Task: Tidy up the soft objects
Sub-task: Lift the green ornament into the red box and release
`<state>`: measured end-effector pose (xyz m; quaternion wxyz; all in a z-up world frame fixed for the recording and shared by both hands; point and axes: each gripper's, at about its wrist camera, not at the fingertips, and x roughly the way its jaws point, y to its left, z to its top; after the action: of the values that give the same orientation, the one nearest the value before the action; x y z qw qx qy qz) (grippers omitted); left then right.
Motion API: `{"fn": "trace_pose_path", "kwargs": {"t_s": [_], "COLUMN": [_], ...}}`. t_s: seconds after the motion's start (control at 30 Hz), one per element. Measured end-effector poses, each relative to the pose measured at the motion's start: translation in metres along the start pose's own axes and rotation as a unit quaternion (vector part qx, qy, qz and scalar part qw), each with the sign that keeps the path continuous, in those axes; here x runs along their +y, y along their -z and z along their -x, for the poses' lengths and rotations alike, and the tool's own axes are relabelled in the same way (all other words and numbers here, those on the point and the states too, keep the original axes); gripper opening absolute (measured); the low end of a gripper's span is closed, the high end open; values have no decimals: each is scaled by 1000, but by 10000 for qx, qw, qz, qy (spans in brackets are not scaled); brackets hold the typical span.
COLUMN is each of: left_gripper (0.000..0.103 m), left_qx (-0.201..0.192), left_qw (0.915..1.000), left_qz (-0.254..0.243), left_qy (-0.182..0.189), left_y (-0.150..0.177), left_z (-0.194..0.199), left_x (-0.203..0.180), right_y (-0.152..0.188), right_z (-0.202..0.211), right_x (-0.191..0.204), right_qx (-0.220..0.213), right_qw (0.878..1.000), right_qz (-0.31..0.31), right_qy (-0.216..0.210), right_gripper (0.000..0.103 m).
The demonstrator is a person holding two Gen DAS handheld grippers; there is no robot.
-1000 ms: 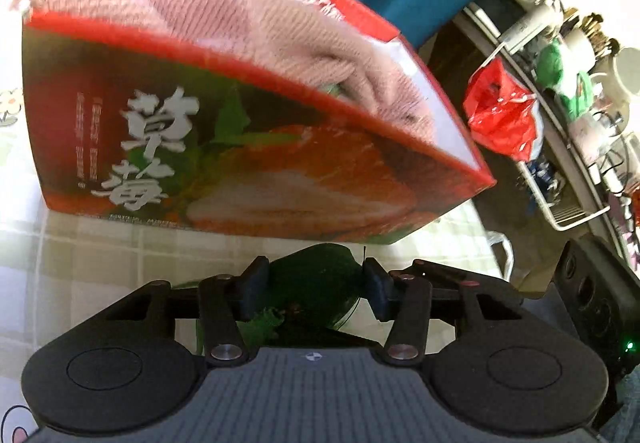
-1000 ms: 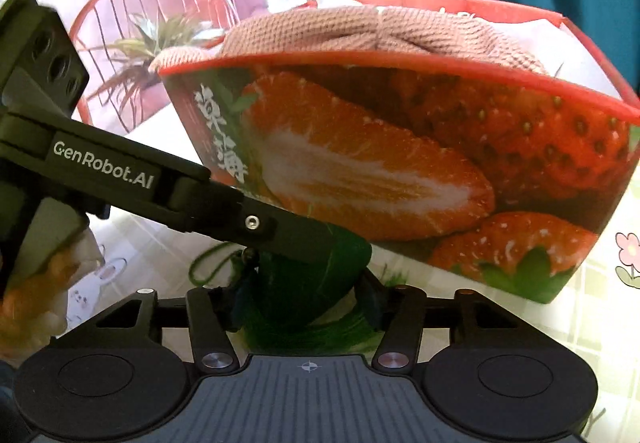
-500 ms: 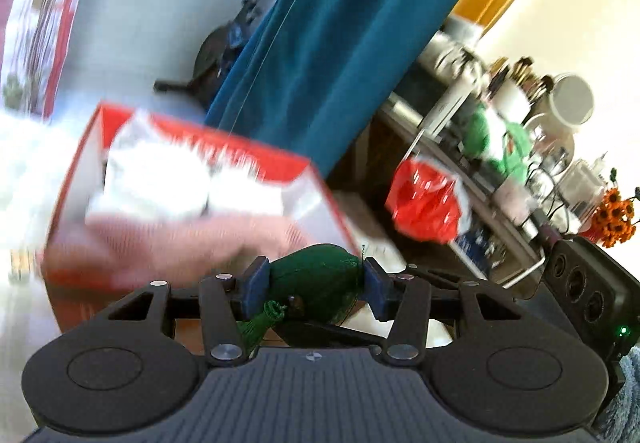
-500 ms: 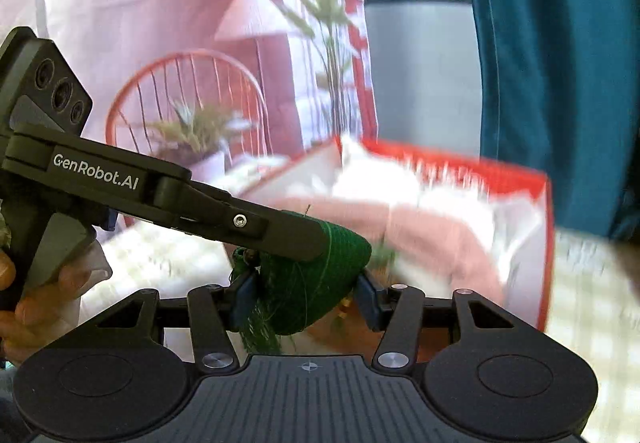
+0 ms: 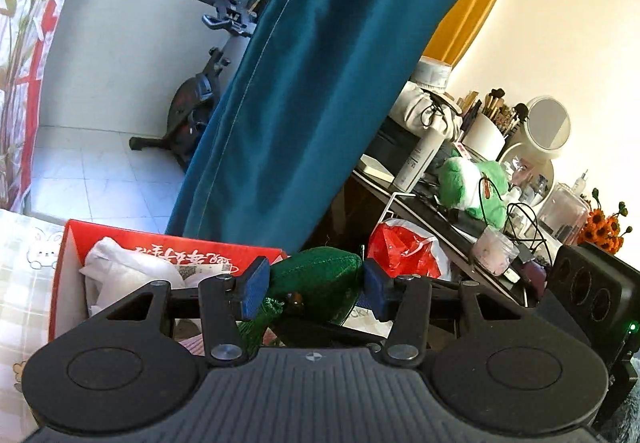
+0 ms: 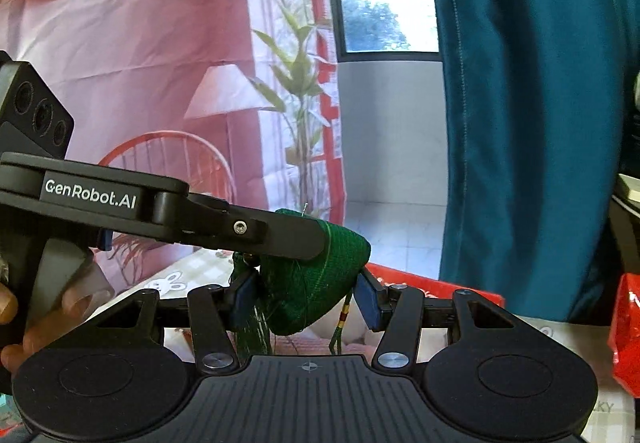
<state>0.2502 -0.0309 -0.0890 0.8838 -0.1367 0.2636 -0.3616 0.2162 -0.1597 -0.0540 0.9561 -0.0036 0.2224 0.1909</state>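
Both grippers (image 5: 316,285) (image 6: 306,297), green pouch (image 5: 320,271) half-hidden

"GenRobot.AI" on left tool (image 6: 304,235)

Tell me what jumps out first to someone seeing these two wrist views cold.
A dark green knitted pouch hangs centre frame, pinched by both the left gripper and the right gripper, whose pads press its sides. Just below and left sits an open red cardboard box with white cloth inside. Behind them a tall teal curtain fills the background, with a cluttered dark shelf to its right.
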Motion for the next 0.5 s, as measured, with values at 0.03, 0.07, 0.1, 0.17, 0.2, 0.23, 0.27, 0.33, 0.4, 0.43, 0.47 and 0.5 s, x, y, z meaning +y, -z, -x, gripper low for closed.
{"fn": "trace_pose_path", "kwargs": {"t_s": [0.03, 0.07, 0.1, 0.17, 0.2, 0.23, 0.27, 0.33, 0.4, 0.43, 0.47, 0.5], "left_gripper": [53, 53, 53, 53, 53, 53, 53, 52, 52, 52, 52, 52], "left_qx": [23, 61, 126, 260, 344, 428, 509, 672, 790, 814, 829, 845], "left_qw": [10000, 10000, 9999, 9996, 9994, 9990, 9985, 9974, 9963, 9960, 9956, 9952], "left_qz": [11, 10, 10, 43, 67, 100, 127, 172, 182, 159, 134, 101], "left_qy": [4, -2, -20, -58, -79, -101, -128, -202, -292, -346, -411, -476], "left_y": [1, 3, 5, 11, 15, 19, 23, 31, 38, 40, 42, 43], "left_z": [-3, -6, -12, -24, -28, -32, -37, -45, -51, -52, -53, -54], "left_x": [2, 5, 6, 11, 15, 20, 23, 29, 33, 36, 37, 39], "right_y": [1, 1, 2, 8, 11, 15, 21, 31, 42, 47, 52, 56], "right_z": [-2, -4, -7, -14, -19, -26, -30, -39, -48, -51, -57, -60], "right_x": [-1, -3, -4, -8, -10, -12, -14, -17, -20, -21, -23, -24], "right_qx": [22, 49, 81, 180, 248, 330, 419, 608, 821, 913, 1032, 1123], "right_qw": [10000, 10000, 9999, 9995, 9992, 9987, 9982, 9967, 9945, 9933, 9916, 9900], "right_qz": [-14, -30, -60, -160, -208, -254, -298, -420, -549, -602, -673, -739], "right_qy": [33, 73, 115, 204, 244, 280, 308, 337, 357, 377, 405, 425], "right_gripper": [48, 48, 48, 48, 48, 48, 48, 48, 48, 48, 48, 48]}}
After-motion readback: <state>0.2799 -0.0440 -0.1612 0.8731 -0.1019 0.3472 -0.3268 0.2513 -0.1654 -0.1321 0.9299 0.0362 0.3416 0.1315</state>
